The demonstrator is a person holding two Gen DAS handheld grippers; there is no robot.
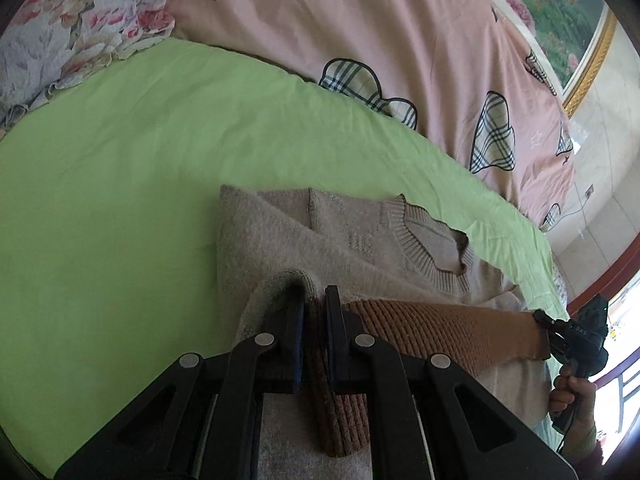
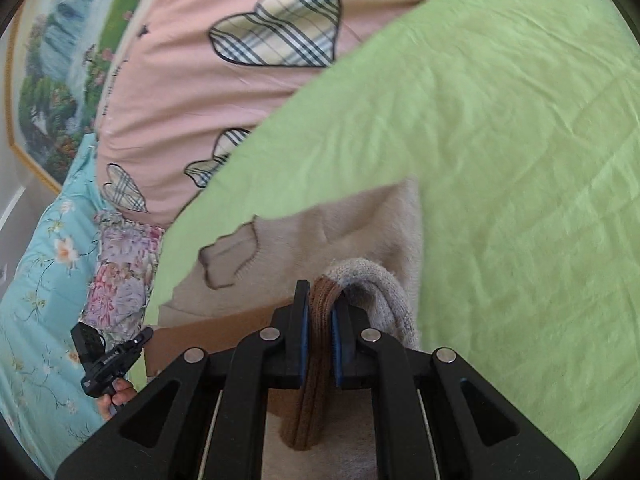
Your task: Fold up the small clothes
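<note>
1. Left gripper (image 1: 315, 300): my jaws are clamped on the brown ribbed hem (image 1: 424, 332) of the sweater (image 1: 280, 236), with grey knit bunched over the left finger. No gap shows between pads and cloth.
2. Right gripper (image 2: 320, 300): likewise clamped on the ribbed band at its other corner, grey knit looping over at 1 o'clock of the jaws.
3. Location: the sweater lies on the green sheet (image 1: 120, 160), neckline (image 1: 432, 248) toward 1 o'clock in the left wrist view; the pink quilt (image 1: 360, 40) sits beyond at 12 o'clock. The hem is lifted and stretched between both grippers.
4. Judgement: I am carrying the hem up toward the neckline to fold the body in half.
5. Recommended practice: keep both grips level and the band taut so the fold line runs straight.
6. Lower the hem just short of the collar, edges aligned with the shoulders.
7. Risk: the thick knit may drag the lower layer; lift clear before laying down, and release both sides together.
</note>
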